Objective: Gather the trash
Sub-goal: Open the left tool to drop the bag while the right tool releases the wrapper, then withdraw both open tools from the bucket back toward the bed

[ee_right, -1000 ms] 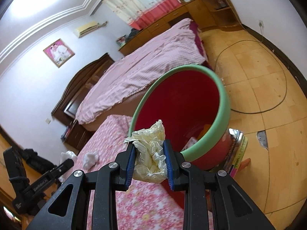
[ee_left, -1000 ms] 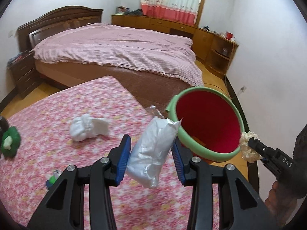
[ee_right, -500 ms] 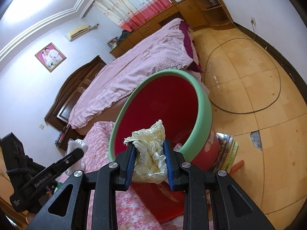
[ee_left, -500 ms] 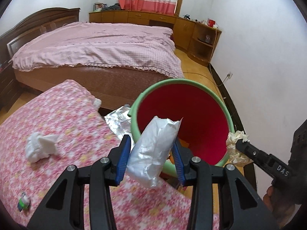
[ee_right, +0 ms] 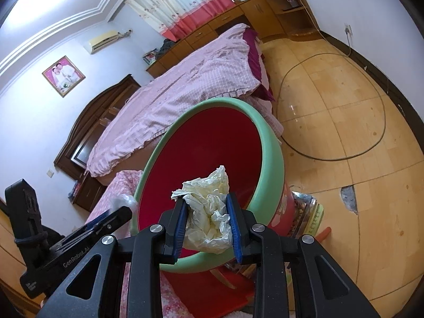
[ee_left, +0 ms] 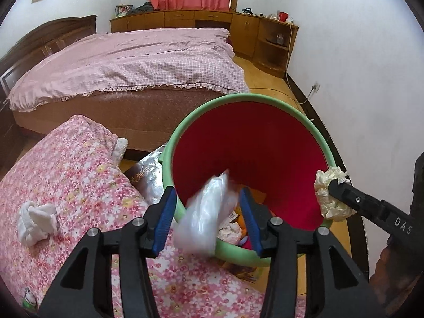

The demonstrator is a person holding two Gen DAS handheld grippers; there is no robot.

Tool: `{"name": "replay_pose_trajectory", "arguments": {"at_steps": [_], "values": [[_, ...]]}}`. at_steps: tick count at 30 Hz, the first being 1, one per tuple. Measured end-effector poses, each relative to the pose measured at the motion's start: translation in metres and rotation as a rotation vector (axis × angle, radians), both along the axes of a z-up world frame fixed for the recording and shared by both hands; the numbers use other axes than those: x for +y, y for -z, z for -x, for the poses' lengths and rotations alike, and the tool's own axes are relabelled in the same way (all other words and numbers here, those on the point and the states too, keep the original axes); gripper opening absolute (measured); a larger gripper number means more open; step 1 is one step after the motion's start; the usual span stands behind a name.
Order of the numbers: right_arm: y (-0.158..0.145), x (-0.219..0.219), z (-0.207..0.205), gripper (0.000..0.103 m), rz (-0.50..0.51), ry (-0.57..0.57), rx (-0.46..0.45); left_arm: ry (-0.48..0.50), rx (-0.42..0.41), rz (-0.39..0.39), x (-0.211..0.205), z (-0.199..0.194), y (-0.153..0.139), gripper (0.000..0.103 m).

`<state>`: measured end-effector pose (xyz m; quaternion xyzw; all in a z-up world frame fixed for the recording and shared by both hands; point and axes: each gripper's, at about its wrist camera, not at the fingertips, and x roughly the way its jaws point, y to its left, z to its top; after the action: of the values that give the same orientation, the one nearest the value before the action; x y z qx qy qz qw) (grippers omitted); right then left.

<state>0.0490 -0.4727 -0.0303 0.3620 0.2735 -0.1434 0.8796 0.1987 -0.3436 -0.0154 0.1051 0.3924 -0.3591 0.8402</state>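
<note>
Left wrist view: my left gripper (ee_left: 208,218) hangs over the near rim of the bin (ee_left: 322,143), a red tub with a green lip standing on the floor at the corner of the flowered bed (ee_left: 69,175). Its jaws have just been opening, and the clear plastic bag (ee_left: 205,217) sits blurred between them; a gap shows on the left side and I cannot tell whether the right pad touches it. Scraps of trash already lie in the bottom of the bin. A white cloth wad (ee_left: 37,222) rests on the flowered bed near its left edge, and a small green item (ee_left: 29,298) lies at the bed's near left corner. My right gripper (ee_right: 206,221) is narrowed down on a crumpled yellowish paper ball (ee_right: 209,217), both blue pads pressed into it, held above the bin's right rim. Behind the bin stands a larger bed with a pink checked cover (ee_left: 137,61).
</note>
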Motion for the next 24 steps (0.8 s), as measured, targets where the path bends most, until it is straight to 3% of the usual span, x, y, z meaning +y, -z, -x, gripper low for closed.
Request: {"name": "replay_pose_trajectory", "arguments": {"at_steps": [4, 14, 24], "values": [[0.004, 0.0, -0.005, 0.031, -0.002, -0.006, 0.014, -0.02, 0.037, 0.016, 0.005, -0.007, 0.003, 0.05], [0.003, 0.001, -0.011, 0.052, -0.016, -0.013, -0.004, -0.078, 0.071, 0.045, 0.036, -0.009, -0.004, 0.05], [-0.003, 0.018, -0.006, 0.054, -0.01, -0.028, 0.009, -0.154, 0.073, 0.081, 0.083, -0.003, -0.017, 0.05]]}}
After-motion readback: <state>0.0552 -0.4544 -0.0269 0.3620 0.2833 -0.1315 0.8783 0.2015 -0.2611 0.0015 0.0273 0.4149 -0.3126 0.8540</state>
